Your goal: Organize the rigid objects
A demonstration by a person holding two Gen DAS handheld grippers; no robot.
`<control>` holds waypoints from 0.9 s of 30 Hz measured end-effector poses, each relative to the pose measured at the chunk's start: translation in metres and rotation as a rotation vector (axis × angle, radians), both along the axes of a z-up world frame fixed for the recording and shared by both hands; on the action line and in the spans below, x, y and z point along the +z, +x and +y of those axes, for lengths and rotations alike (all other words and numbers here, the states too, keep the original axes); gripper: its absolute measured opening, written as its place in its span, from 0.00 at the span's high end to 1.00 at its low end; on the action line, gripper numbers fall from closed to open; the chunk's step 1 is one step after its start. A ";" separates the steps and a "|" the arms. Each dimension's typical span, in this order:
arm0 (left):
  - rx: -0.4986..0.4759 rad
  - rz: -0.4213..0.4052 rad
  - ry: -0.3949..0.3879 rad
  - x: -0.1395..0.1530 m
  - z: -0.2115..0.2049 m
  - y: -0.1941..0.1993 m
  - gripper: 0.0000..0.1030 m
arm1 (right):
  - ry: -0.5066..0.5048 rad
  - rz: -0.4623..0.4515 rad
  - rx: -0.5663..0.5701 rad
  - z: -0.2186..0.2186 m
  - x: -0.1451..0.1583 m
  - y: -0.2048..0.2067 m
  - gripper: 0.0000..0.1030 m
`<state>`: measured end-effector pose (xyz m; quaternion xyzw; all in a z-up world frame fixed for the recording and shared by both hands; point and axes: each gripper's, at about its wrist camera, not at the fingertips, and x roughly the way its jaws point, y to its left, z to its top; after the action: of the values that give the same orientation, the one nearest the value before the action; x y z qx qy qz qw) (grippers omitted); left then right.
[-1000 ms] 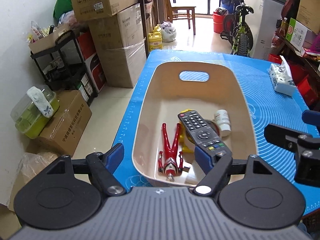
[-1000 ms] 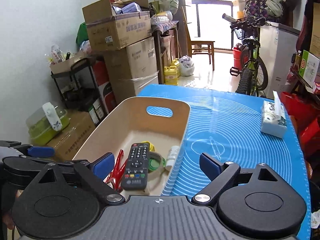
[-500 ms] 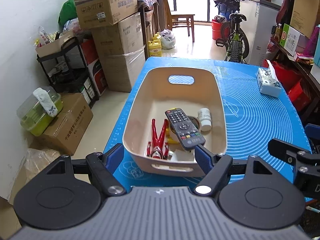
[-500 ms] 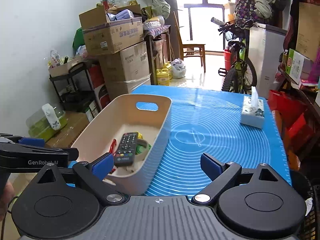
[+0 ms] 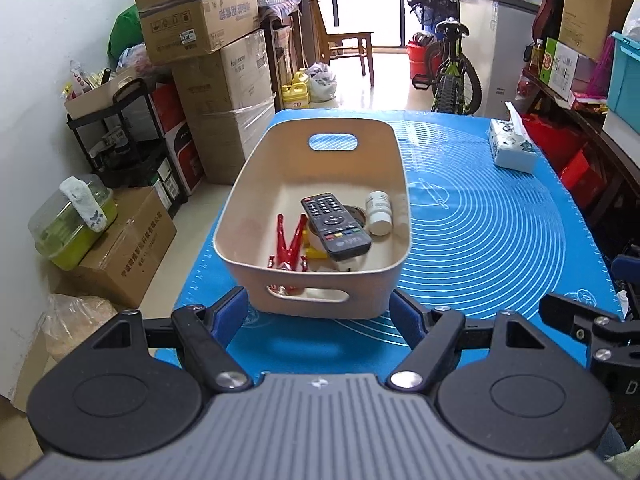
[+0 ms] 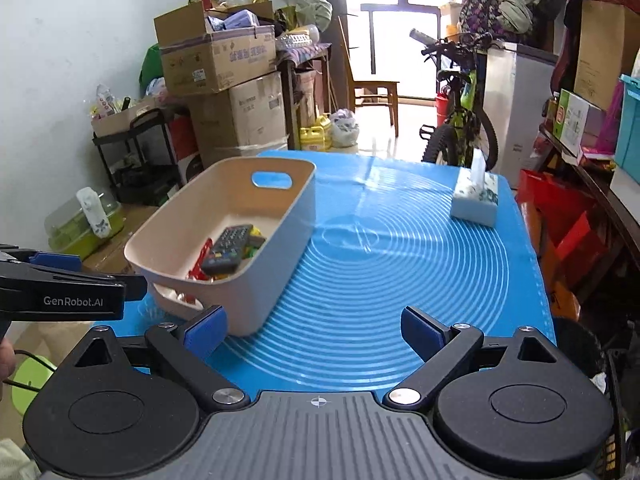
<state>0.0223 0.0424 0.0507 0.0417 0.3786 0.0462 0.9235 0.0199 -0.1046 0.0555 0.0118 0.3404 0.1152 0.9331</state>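
A beige bin (image 5: 280, 160) (image 6: 280, 240) stands on the blue mat (image 5: 480, 220) (image 6: 380, 280). In it lie a black remote (image 5: 334, 226) (image 6: 228, 250), a red figure (image 5: 290, 246), a white bottle (image 5: 378, 213) and some yellow items, partly hidden. My left gripper (image 5: 320, 312) is open and empty, just short of the bin's near wall. My right gripper (image 6: 314, 330) is open and empty over the mat, to the right of the bin's near corner. The left gripper's side shows at the left edge of the right wrist view (image 6: 68, 292).
A tissue box (image 5: 512, 148) (image 6: 476, 196) sits at the far right of the mat. Cardboard boxes (image 5: 208, 60), a black shelf, a green container (image 5: 72, 224) and a bicycle (image 5: 452, 68) stand around the table. Shelves line the right side.
Both grippers have pulled back from the bin toward the table's near edge. The bin and its contents look smaller and farther. Both grippers stay open.
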 end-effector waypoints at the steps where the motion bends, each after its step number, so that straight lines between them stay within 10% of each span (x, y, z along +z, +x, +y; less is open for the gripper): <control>1: -0.003 -0.003 -0.003 -0.002 -0.002 -0.002 0.24 | -0.001 0.001 -0.001 -0.001 -0.002 -0.003 0.09; 27: -0.055 -0.029 -0.025 -0.037 -0.024 -0.029 0.24 | 0.020 -0.040 -0.002 -0.025 -0.038 -0.040 0.09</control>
<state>-0.0066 0.0189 0.0141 0.0398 0.3642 0.0168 0.9303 -0.0202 -0.1300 0.0177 0.0193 0.3206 0.1180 0.9396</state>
